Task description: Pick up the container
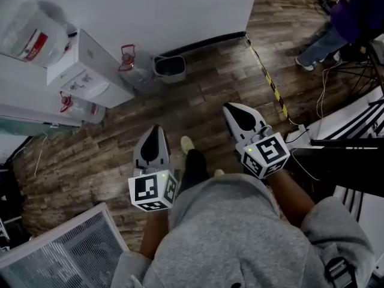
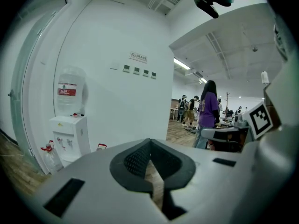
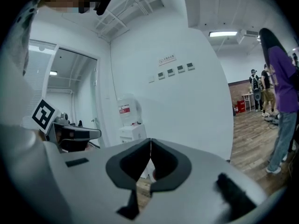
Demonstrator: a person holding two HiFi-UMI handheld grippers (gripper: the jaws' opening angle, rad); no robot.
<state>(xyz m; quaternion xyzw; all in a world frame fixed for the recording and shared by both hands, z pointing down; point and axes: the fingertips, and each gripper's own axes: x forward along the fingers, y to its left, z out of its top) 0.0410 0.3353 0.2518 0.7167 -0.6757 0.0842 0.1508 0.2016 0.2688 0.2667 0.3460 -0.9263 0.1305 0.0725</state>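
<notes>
Task status: not started; nothing is held. I read the left claw (image 2: 150, 143) in its own view as pressed together, pads meeting along one seam with only floor showing below them. The right claw (image 3: 150, 143) reads the same: pressed together and empty. In the head view both claws are held out ahead of the operator's body, side by side and apart from each other, above the wooden floor (image 1: 204, 89) and well clear of every object. The pictures do not label the container. I judge two candidates, both standing on the floor at the foot of the white wall (image 1: 180, 11): a grey bin (image 1: 170, 66), open-topped, and just beside it on its left a clear jug (image 1: 134, 71) with a red handle. Both sit near the water dispenser (image 1: 90, 71), which carries a large bottle (image 1: 33, 35) on top; a second red-handled jug (image 1: 78, 108) lies at the dispenser's other side. Both candidates are well apart from the claws. Remaining steps, as I judge them: close the gap to the wall, confirm which item is meant, spread one claw or both, seat the pads on a rim or handle, pinch, and lift. A person in purple (image 2: 208, 108) stands farther off.
</notes>
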